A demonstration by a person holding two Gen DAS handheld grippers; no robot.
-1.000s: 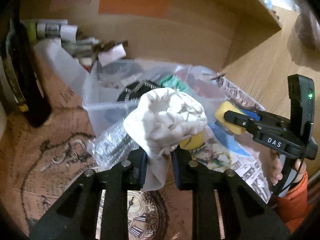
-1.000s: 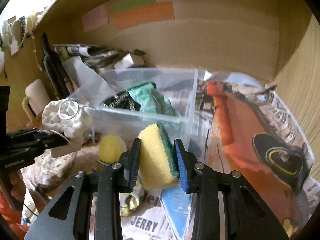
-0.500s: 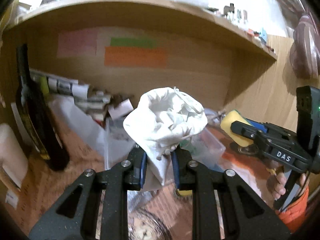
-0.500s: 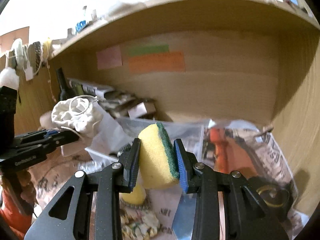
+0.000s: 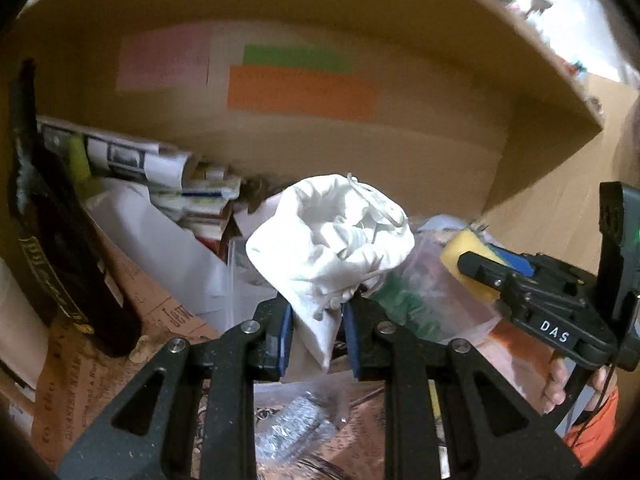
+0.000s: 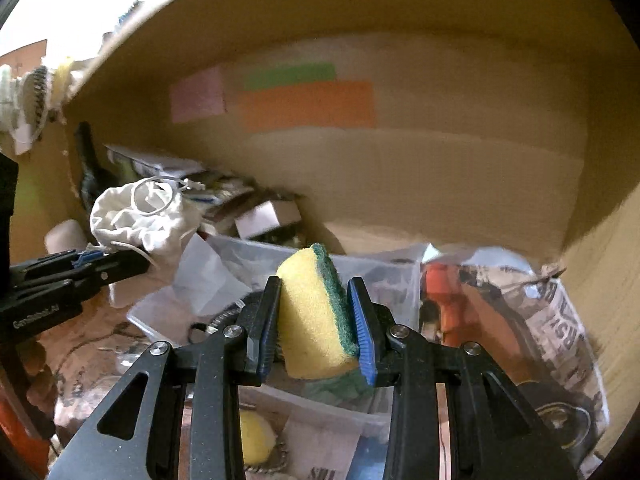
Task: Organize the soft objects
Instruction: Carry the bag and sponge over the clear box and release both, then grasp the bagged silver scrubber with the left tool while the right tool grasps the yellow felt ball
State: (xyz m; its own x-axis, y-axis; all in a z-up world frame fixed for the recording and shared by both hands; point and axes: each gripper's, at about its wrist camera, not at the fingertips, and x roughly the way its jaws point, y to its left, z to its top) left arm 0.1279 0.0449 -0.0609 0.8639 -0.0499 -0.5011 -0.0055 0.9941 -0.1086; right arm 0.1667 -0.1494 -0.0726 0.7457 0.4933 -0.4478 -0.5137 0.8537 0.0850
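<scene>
A white drawstring pouch [image 5: 328, 232], centre frame, is pinched at its base by the left gripper [image 5: 316, 336]. The right gripper [image 6: 316, 332] clamps a yellow sponge with green scouring pad [image 6: 316, 312] above a clear plastic bin [image 6: 384, 276]. Dark bottle [image 5: 52, 248] at left.

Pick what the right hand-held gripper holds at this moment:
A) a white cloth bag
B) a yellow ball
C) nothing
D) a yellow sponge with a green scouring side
D: in the right wrist view the right hand-held gripper is clamped on the yellow-and-green sponge, while the white cloth bag sits in the left hand-held gripper.
</scene>
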